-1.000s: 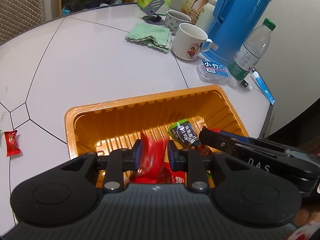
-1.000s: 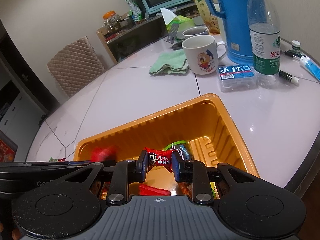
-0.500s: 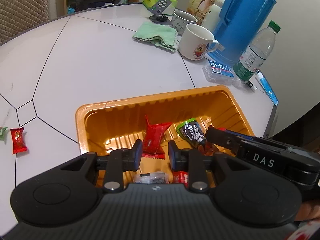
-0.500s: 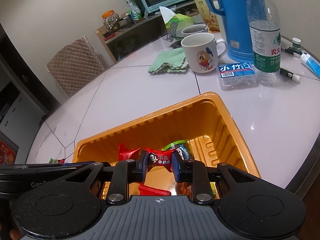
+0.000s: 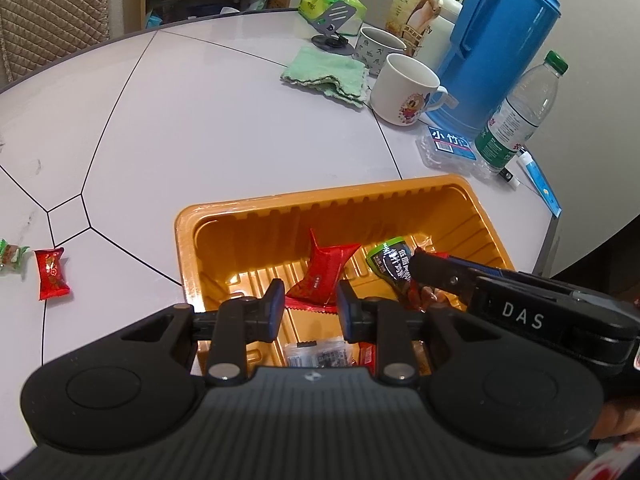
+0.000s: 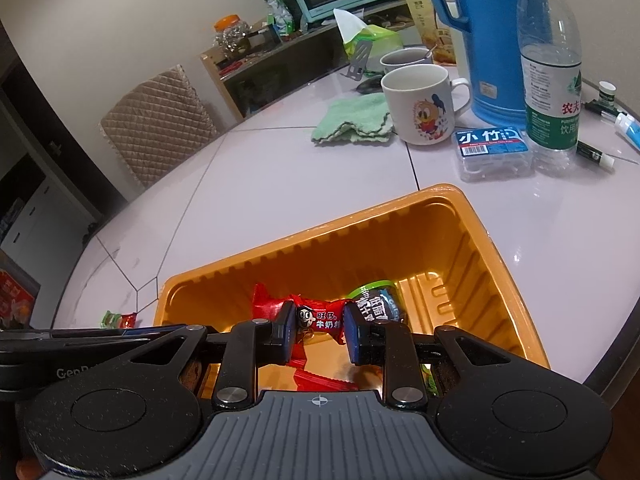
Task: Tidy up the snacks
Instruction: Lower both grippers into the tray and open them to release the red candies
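Note:
An orange tray [image 5: 320,196] [image 6: 304,236] sits on the white table and holds several snacks. Among them are a red packet [image 5: 324,272] [image 6: 266,306] and a green-and-black packet [image 5: 390,260] [image 6: 376,300]. My left gripper [image 5: 311,308] hovers over the tray's near side. Its jaws are nearly closed, with nothing between them. My right gripper [image 6: 318,334] is shut on a red milk candy [image 6: 318,320] above the tray. It reaches in from the right [image 5: 420,276] in the left wrist view. A red candy [image 5: 51,274] and a green one [image 5: 10,254] lie loose on the table, left of the tray.
Behind the tray stand a cartoon mug [image 5: 404,92], a second mug [image 5: 376,46], a blue thermos [image 5: 500,40], a water bottle [image 5: 520,116] and a clear box [image 5: 448,148]. A green cloth [image 5: 328,74] lies mid-table. The table edge [image 5: 554,236] runs close on the right.
The red packet has left my left gripper's jaws and now lies on the tray floor. The left gripper has drawn back a little. The right gripper still holds its candy.

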Demonstrator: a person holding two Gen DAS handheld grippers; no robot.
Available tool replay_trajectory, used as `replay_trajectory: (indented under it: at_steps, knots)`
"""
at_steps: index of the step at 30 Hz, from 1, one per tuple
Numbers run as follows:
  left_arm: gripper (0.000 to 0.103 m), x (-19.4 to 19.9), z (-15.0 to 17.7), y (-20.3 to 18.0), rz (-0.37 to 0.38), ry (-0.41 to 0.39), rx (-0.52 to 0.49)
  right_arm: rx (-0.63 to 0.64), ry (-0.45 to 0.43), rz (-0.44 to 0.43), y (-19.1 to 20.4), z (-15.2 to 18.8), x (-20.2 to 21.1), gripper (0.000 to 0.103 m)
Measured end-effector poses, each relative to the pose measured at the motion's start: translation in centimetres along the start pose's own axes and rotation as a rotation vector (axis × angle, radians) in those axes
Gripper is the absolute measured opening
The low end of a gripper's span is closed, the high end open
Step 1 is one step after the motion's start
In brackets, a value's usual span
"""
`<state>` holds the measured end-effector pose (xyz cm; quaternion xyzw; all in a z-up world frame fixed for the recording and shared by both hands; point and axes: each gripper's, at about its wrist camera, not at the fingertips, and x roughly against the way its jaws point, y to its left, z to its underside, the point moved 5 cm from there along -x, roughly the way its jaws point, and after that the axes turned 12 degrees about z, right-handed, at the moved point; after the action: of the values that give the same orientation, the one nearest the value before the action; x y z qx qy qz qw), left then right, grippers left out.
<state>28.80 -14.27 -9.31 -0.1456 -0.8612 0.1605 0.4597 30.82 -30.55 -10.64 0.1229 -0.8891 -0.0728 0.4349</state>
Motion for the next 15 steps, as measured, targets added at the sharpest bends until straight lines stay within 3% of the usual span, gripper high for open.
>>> replay_trajectory:
  at_steps: [9,10,12,15]
  knots:
    - [0.029,0.9,0.2,0.3,-0.005,-0.014,0.008,-0.017,-0.035,-0.019,0.6,-0.4,0.3,0.028]
    - [0.030,1.1,0.3,0.3,-0.005,-0.016,0.009,-0.022,-0.036,-0.020,0.6,-0.5,0.3,0.030]
    - [0.032,1.3,0.4,0.3,-0.004,-0.019,0.010,-0.033,-0.053,-0.023,0.5,-0.6,0.6,0.051]
    - [0.033,1.7,0.6,0.3,-0.004,-0.023,0.009,-0.029,-0.078,-0.018,0.5,-0.7,1.1,0.057]
